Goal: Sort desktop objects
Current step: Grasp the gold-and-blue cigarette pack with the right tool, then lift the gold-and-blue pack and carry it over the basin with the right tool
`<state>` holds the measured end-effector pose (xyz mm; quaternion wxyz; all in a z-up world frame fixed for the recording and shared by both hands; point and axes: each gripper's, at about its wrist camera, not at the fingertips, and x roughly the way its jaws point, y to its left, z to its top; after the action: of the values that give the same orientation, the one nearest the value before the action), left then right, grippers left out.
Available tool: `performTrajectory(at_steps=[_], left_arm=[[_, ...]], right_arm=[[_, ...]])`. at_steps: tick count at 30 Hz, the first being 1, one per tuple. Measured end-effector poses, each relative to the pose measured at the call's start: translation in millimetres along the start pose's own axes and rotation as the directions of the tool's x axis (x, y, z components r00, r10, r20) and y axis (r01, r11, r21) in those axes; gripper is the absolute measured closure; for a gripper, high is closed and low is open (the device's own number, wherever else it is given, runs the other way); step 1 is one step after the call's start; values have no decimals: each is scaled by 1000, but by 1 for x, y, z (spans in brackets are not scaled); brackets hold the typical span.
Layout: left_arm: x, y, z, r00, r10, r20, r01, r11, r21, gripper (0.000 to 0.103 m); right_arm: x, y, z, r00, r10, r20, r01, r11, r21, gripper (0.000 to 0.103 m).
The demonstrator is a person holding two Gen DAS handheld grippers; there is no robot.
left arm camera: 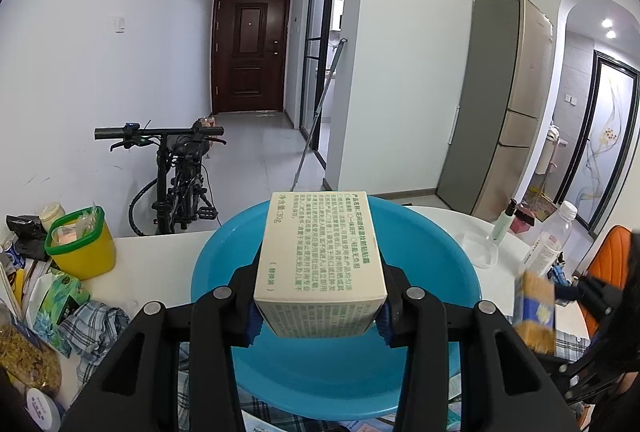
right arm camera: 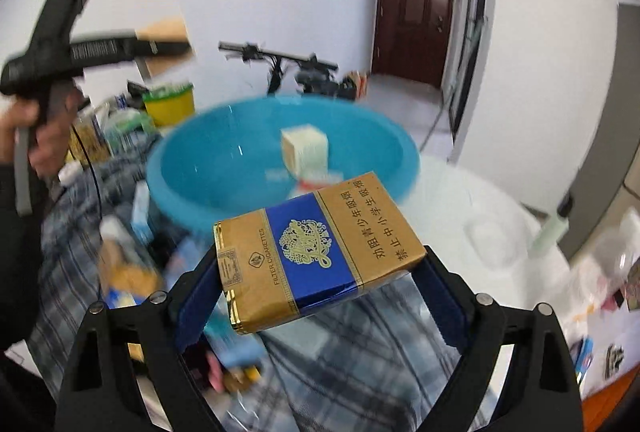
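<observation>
Left gripper (left arm camera: 318, 306): clamped on cream box (left arm camera: 320, 264), raised above blue basin (left arm camera: 448, 272) on white table (left arm camera: 160, 252). Right gripper (right arm camera: 320, 292): pinching gold-and-blue cigarette pack (right arm camera: 312, 256), tilted, over plaid cloth (right arm camera: 360, 372), just short of the basin's near rim. Yellow tub (left arm camera: 82, 246) left of basin; clear bottle (left arm camera: 548, 240) right.

Motion blur smears the blue basin (right arm camera: 224, 168) and table clutter in the right wrist view; the left view's cigarette pack (left arm camera: 535, 308) is blurred too.
</observation>
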<state>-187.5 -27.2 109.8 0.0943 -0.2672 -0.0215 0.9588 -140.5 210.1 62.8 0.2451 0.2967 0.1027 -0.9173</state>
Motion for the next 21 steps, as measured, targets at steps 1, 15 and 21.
performTrajectory(at_steps=[1,15,21], left_arm=[[1,0,0,1000,3,-2,-3,1000,-2,58],[0,10,2,999,49,15,-48,999,-20,58],[10,7,-2,999,54,-4,-55,998,-16,58]], right_arm=[[-1,5,10,1000,14,17,-14,1000,-6,12],[18,45,105,985,28,170,-14,996,-83,12],[49,37,119,980,21,199,-18,1000,-19,12]])
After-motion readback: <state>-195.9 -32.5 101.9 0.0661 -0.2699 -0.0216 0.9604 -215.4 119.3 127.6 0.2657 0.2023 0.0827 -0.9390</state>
